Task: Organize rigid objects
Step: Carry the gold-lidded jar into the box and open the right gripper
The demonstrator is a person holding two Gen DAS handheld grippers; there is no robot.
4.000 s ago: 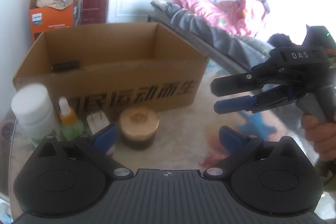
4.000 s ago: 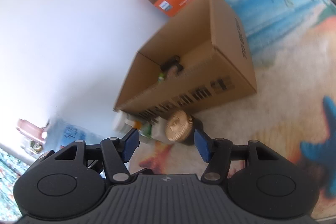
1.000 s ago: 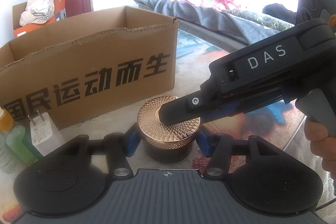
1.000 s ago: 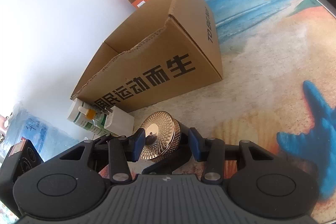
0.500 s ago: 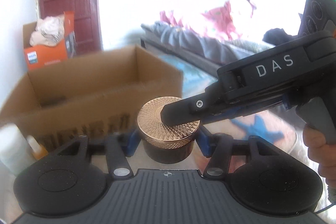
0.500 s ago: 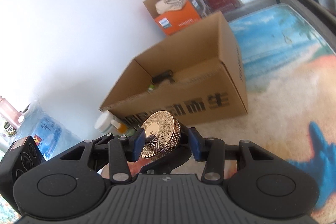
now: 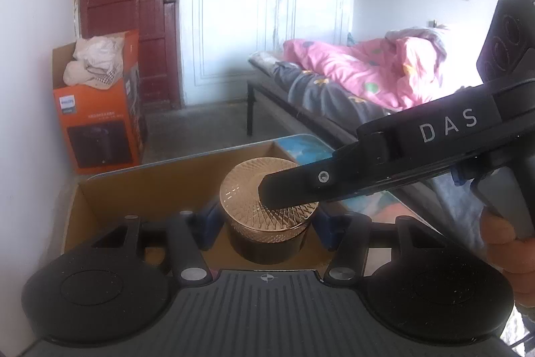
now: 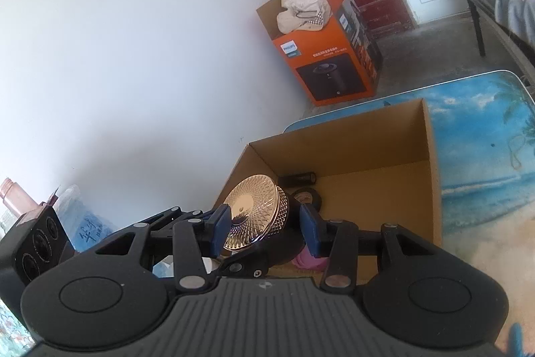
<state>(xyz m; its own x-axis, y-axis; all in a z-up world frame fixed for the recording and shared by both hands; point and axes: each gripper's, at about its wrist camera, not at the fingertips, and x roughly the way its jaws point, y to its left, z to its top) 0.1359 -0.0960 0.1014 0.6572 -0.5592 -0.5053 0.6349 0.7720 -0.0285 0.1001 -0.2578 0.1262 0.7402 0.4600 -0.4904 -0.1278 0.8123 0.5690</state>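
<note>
**Gold-lid jar held by both grippers over the box**

So up close, the left gripper [image 7: 265,223] has its blue fingers [image 7: 209,225] clamped on the dark body of the jar [image 7: 267,213], and the right gripper [image 8: 265,228] pinches it top to bottom, one finger lying across the gold diamond-pattern lid. "DAS" is printed on the right gripper's side, which only the left view catches, along with the person's hand [image 7: 505,243] on its handle. The jar hangs above the open cardboard box [image 8: 431,176] on the beach-print tabletop [image 8: 485,163]. Only the right view shows what's inside the box: a dark cylinder [image 8: 297,179], a tape roll [image 8: 306,197], something pink [image 8: 309,261]. Further back sits an orange Philips carton [image 8: 321,56] with cloth on top, then a red door [image 7: 130,9]. The bed [image 7: 351,79] with its pink blanket shows best from the left.
</note>
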